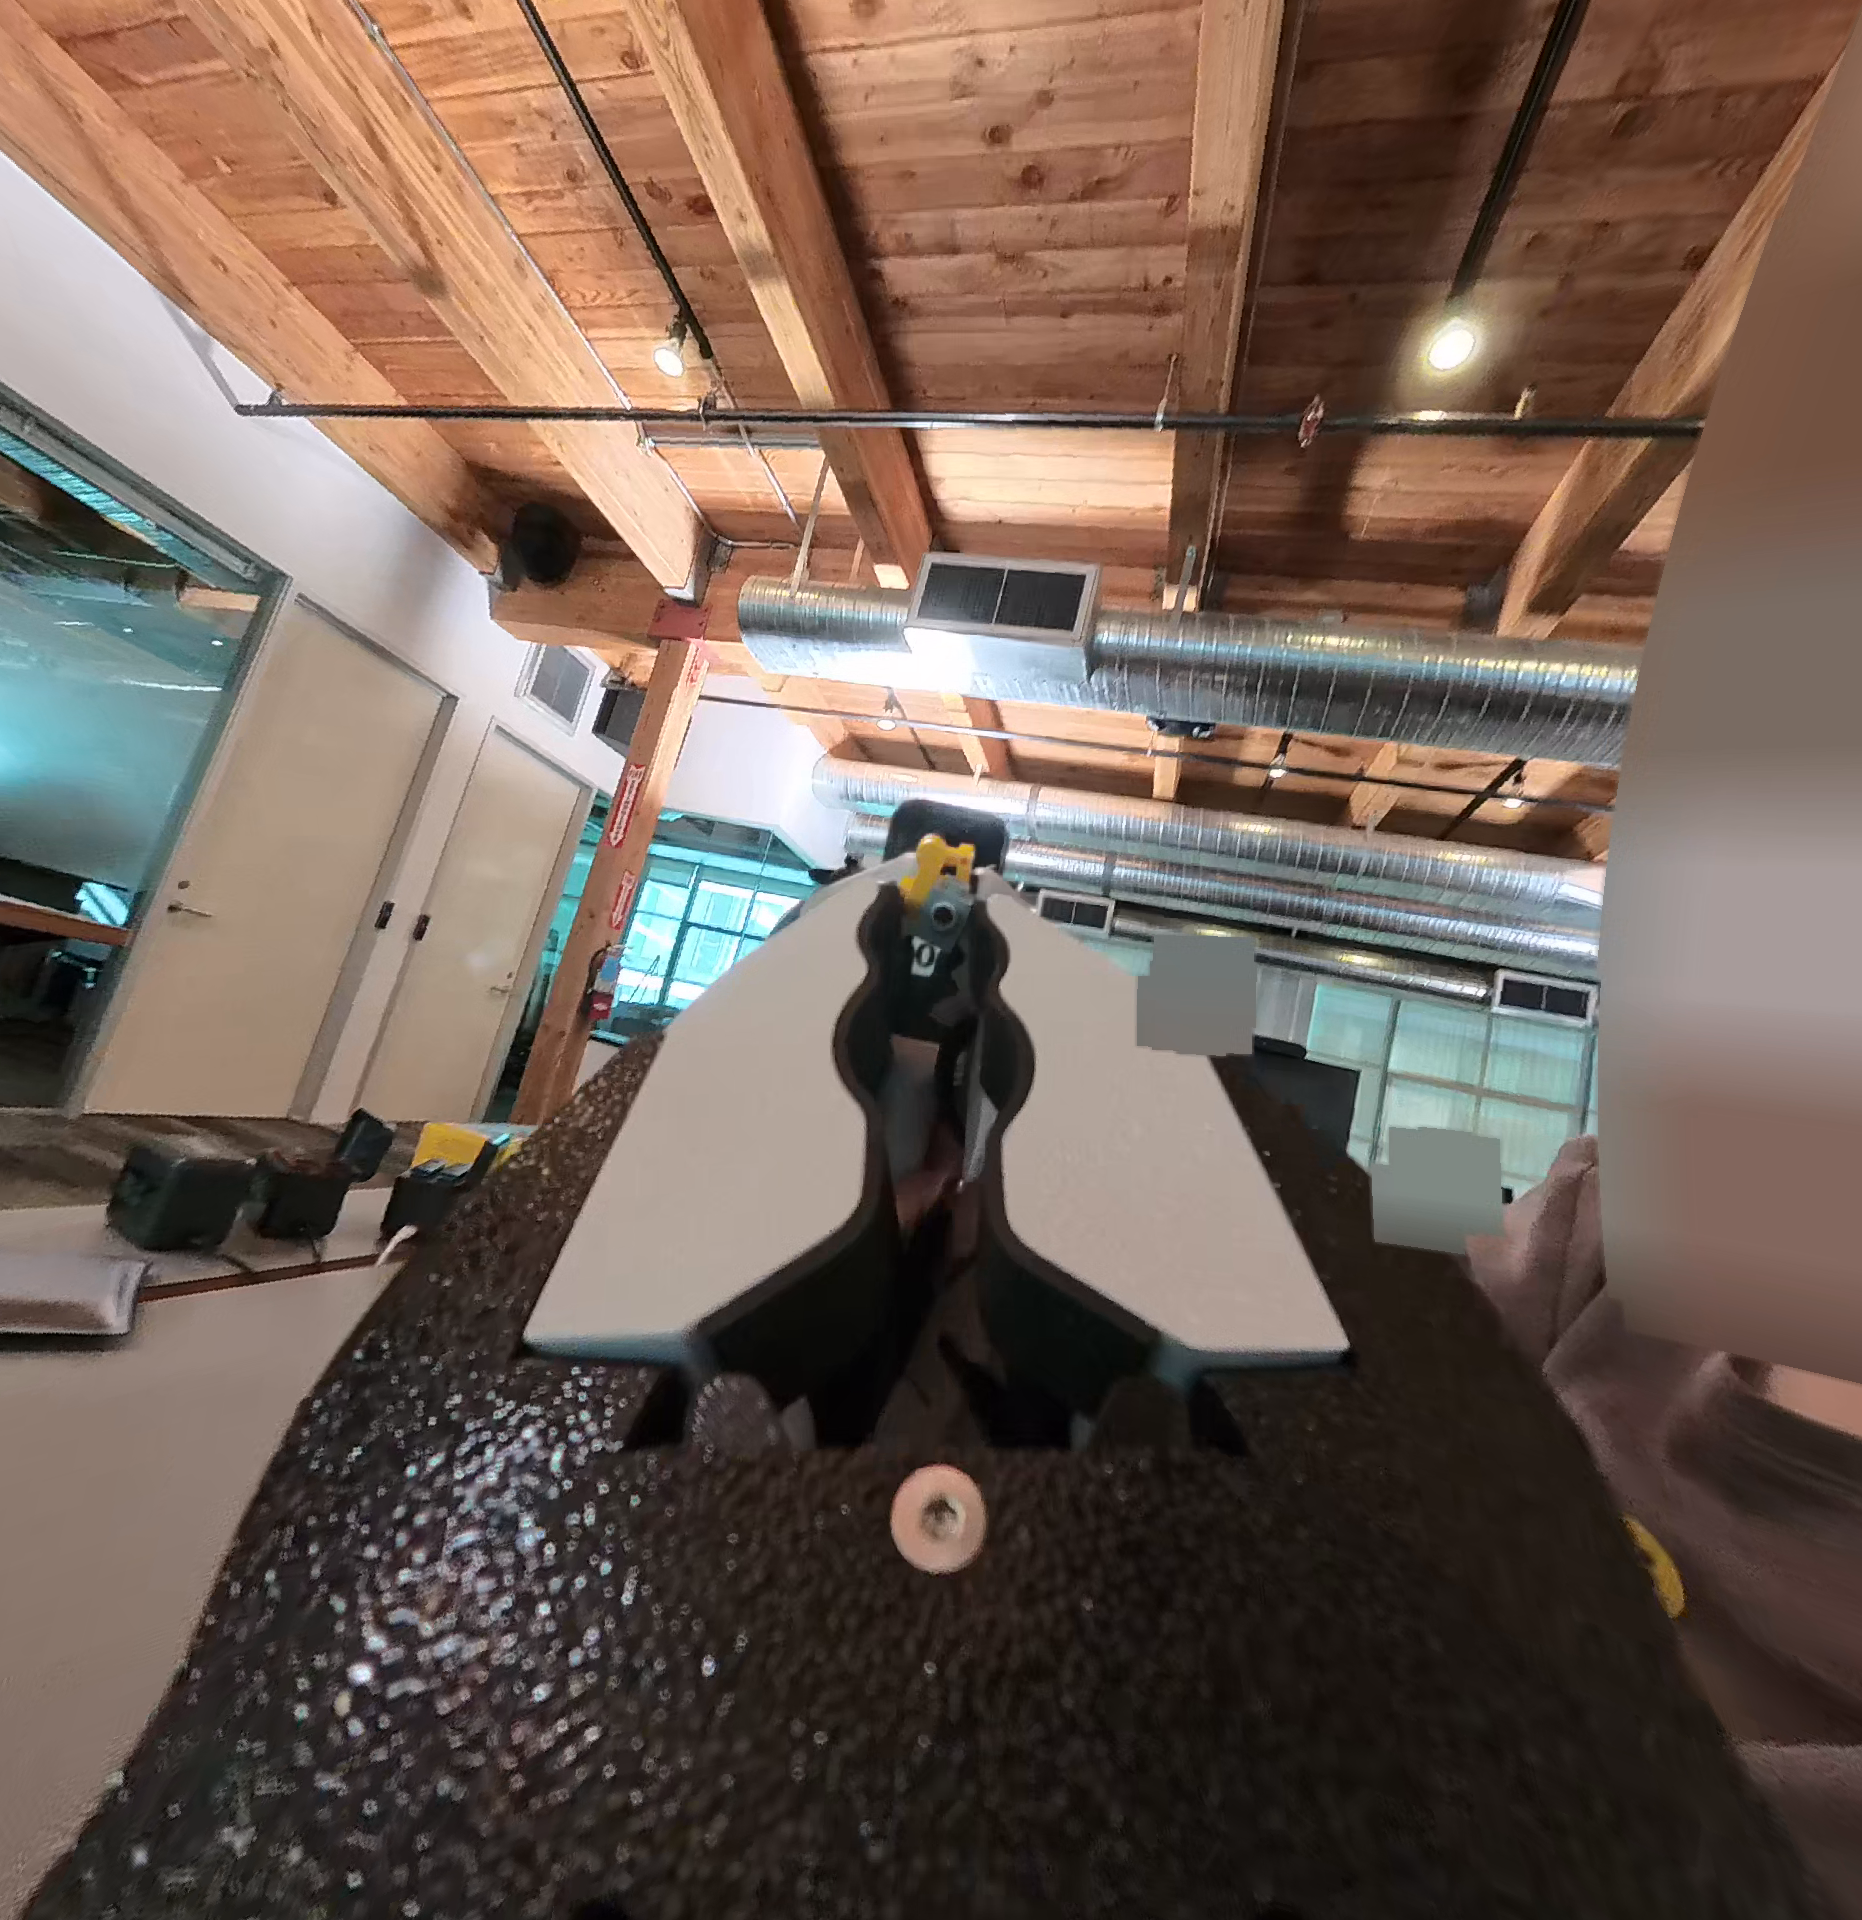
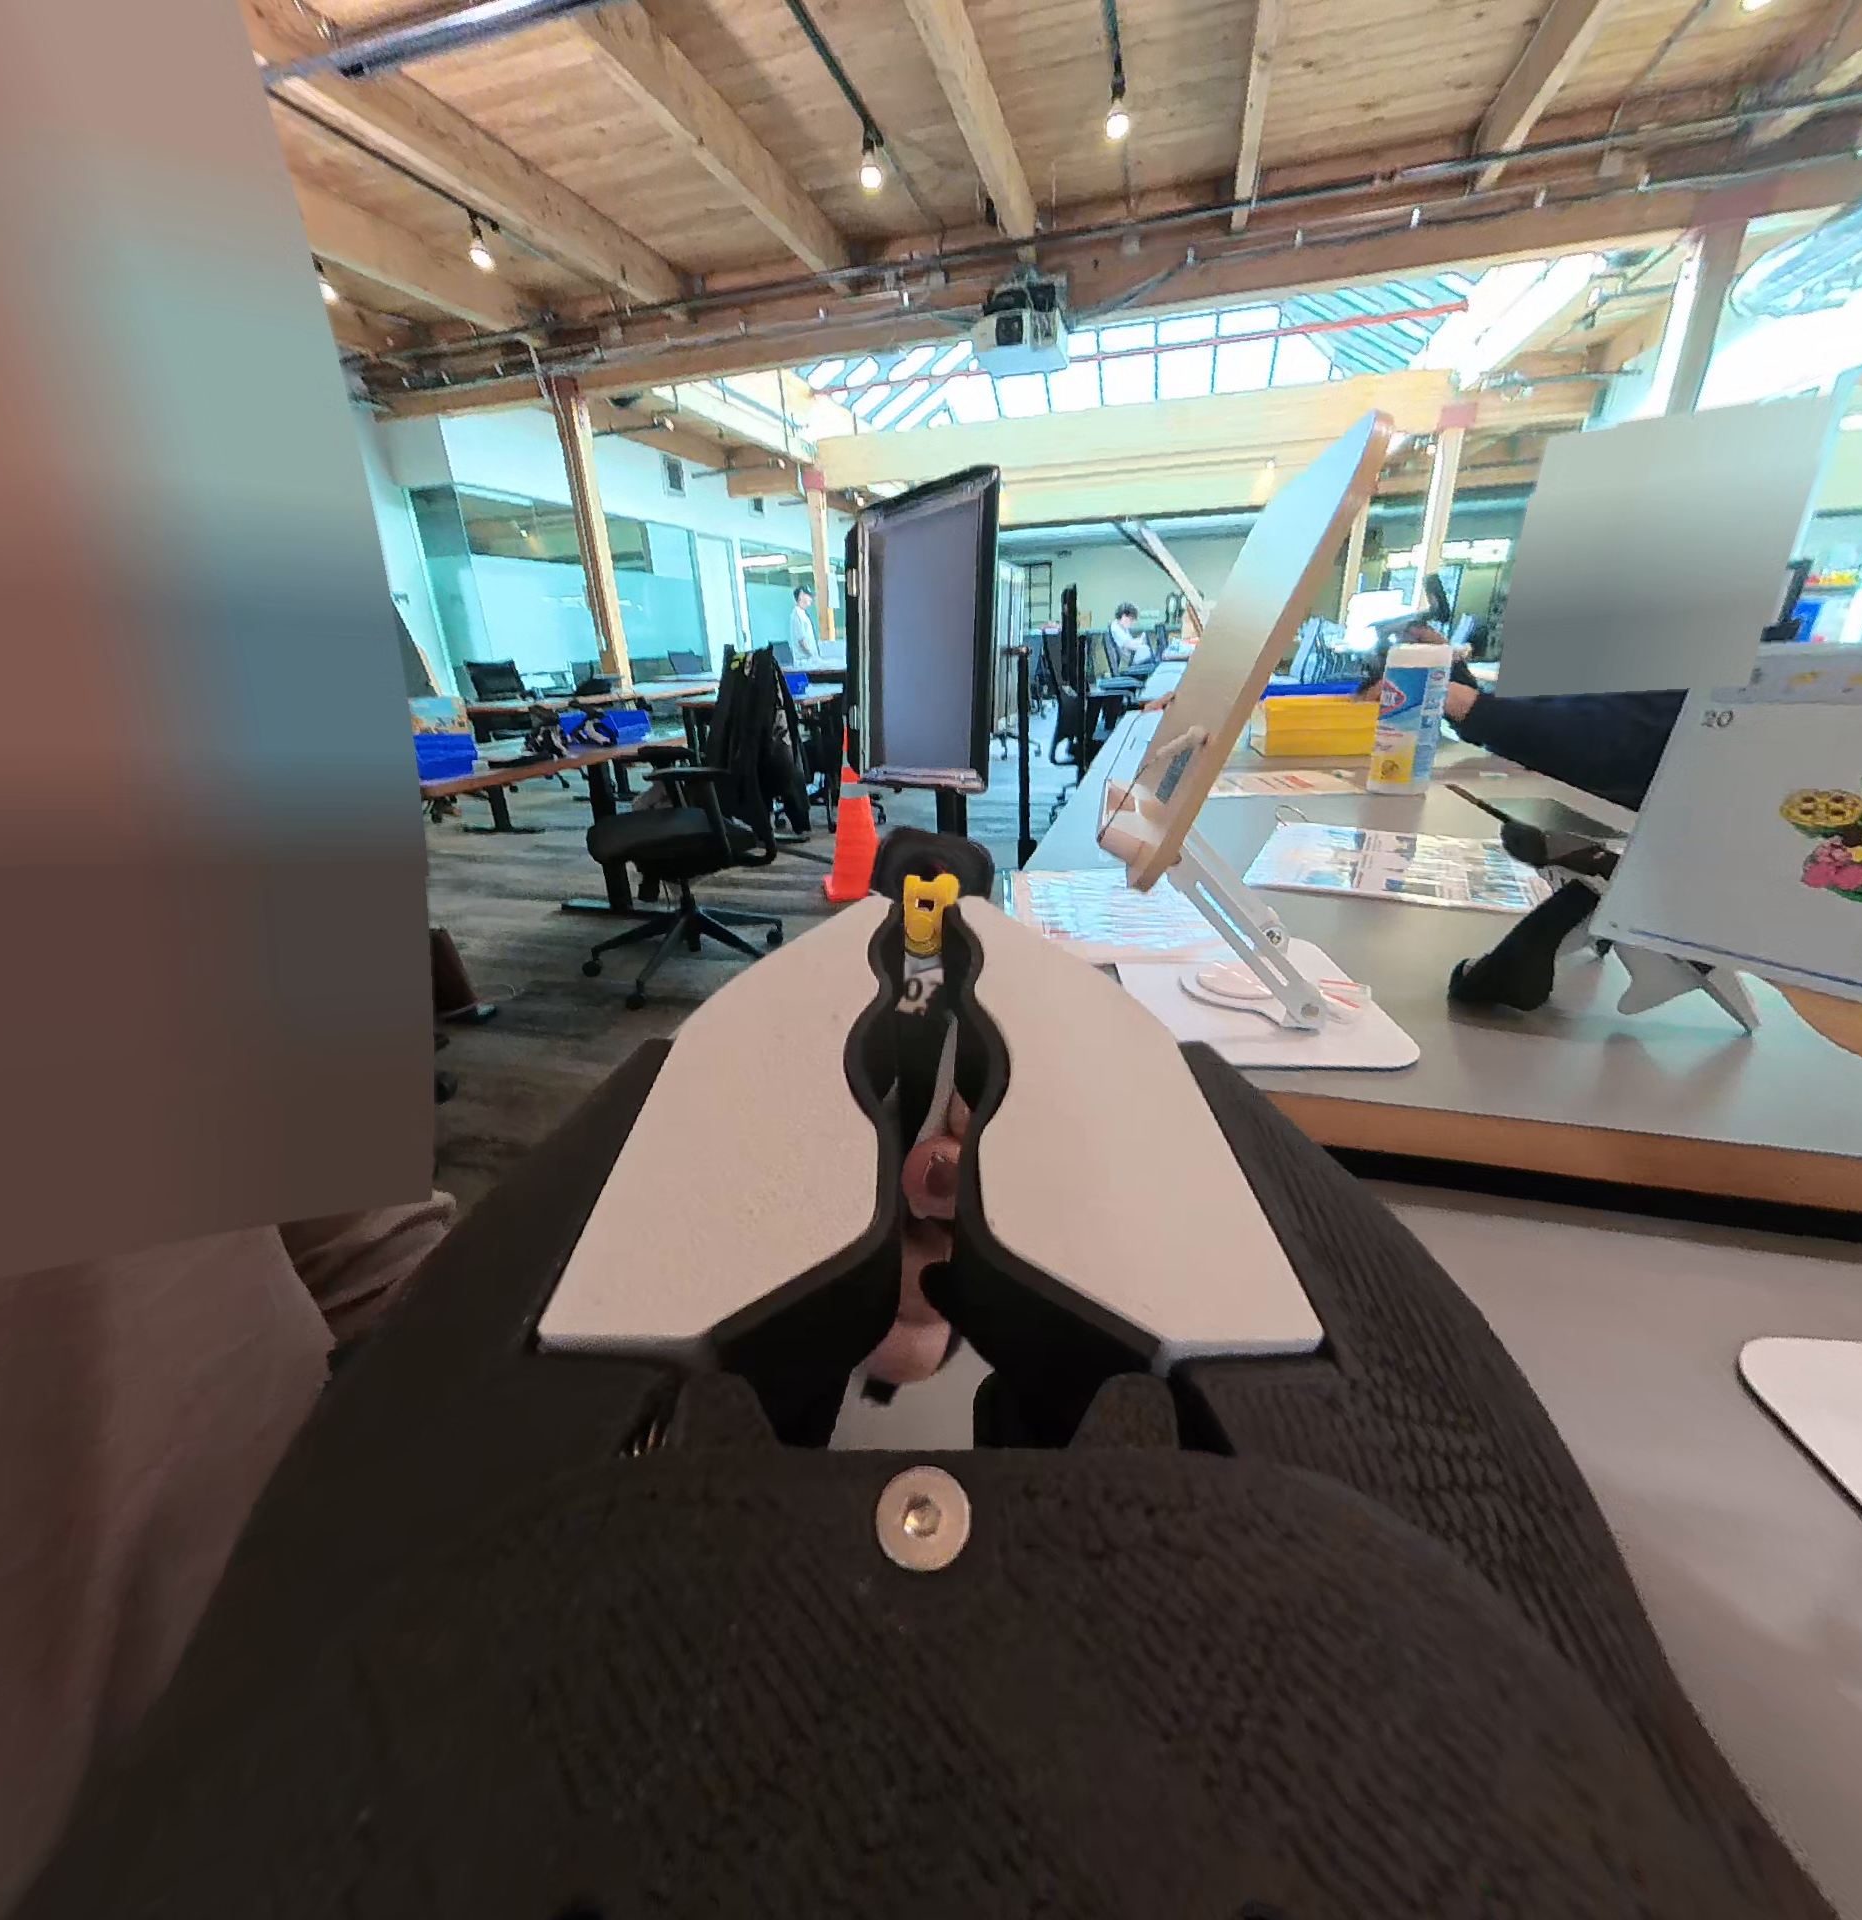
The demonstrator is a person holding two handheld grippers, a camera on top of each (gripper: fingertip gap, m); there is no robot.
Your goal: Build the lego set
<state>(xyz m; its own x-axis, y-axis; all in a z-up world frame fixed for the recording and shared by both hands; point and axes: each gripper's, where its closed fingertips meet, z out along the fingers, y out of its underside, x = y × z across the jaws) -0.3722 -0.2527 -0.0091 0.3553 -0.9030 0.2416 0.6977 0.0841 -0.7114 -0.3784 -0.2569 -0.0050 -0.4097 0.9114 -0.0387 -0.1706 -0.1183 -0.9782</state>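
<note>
Holding two small pieces: my left gripper (image 1: 942, 883) clamps one yellow-and-grey lego piece (image 1: 937, 864), my right gripper (image 2: 929, 914) one yellow peg (image 2: 927, 906).

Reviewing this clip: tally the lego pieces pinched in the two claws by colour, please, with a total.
Yellow: 2, a small yellow plastic lego piece in the left claw and a small yellow lego cone-like piece in the right claw.
Grey: 1, a small grey round-holed lego piece in the left claw.
Total: 3
</note>
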